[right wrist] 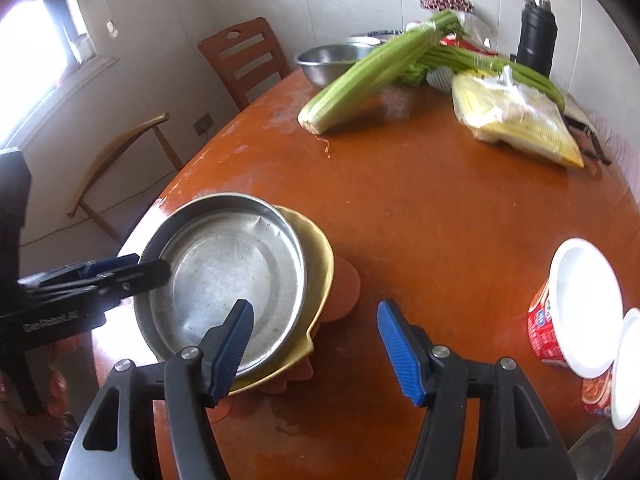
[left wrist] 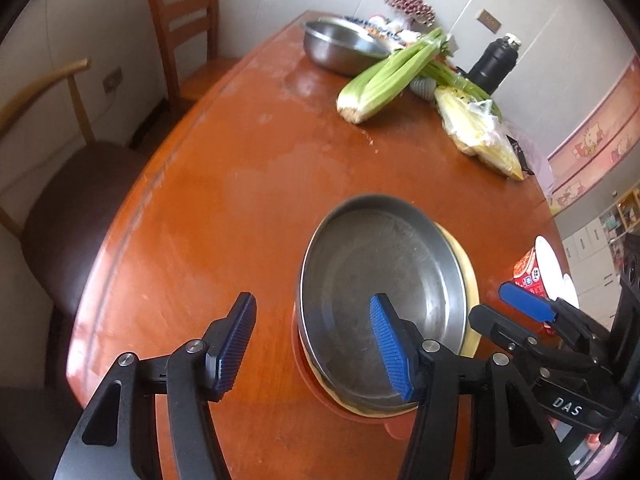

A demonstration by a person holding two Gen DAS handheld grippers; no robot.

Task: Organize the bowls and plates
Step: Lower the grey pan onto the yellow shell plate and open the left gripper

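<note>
A shallow steel pan (left wrist: 380,272) (right wrist: 224,272) sits stacked on a yellow plate (left wrist: 471,284) (right wrist: 320,248), which lies on an orange plate (right wrist: 345,288) near the table's front edge. My left gripper (left wrist: 316,344) (right wrist: 136,270) stands open astride the pan's left rim, one finger over the inside and one outside. My right gripper (right wrist: 316,348) (left wrist: 506,310) is open at the stack's other side, its left finger over the pan's near rim and its right finger over bare table. Neither pad presses on anything.
At the table's far end are a steel bowl (left wrist: 340,46) (right wrist: 336,60), celery (left wrist: 384,76) (right wrist: 372,76), a bagged yellow food pack (right wrist: 516,120) and a black flask (right wrist: 536,36). Red noodle cups (right wrist: 568,320) stand to the right. Two chairs (left wrist: 188,28) (left wrist: 60,200) flank the left side.
</note>
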